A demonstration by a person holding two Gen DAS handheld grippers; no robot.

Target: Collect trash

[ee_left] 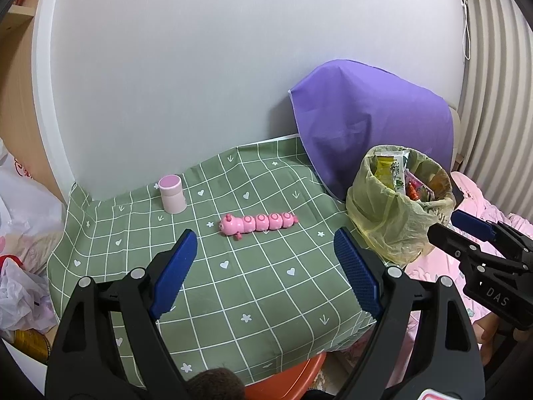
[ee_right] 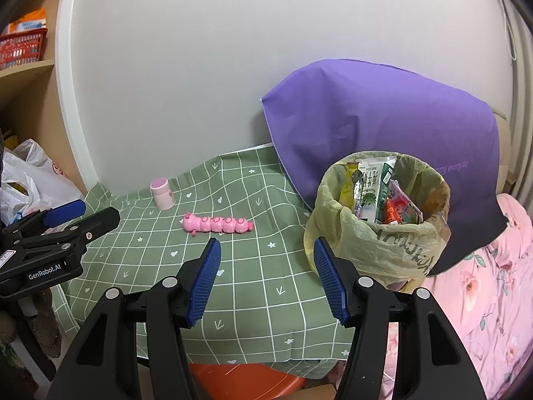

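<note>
A bin lined with a yellow-green bag point(ee_left: 389, 220) point(ee_right: 373, 243) stands at the right edge of the green checked tablecloth point(ee_left: 233, 286) point(ee_right: 253, 286). Wrappers and cartons point(ee_left: 399, 176) point(ee_right: 376, 193) stick out of its top. My left gripper point(ee_left: 263, 266) is open and empty above the cloth, short of a pink caterpillar toy point(ee_left: 258, 222) point(ee_right: 216, 224). My right gripper point(ee_right: 266, 278) is open and empty, its right finger just left of the bin's base. It also shows in the left wrist view point(ee_left: 466, 230), beside the bin. The left gripper shows at the left of the right wrist view point(ee_right: 76, 215).
A small pink cylinder point(ee_left: 172, 194) point(ee_right: 162, 194) stands at the back left of the cloth. A purple cushion point(ee_left: 373, 116) point(ee_right: 383, 126) leans on the wall behind the bin. Pink bedding point(ee_right: 483, 293) lies to the right. White plastic bags point(ee_left: 20, 216) sit at the left. An orange stool point(ee_right: 246, 380) shows under the cloth.
</note>
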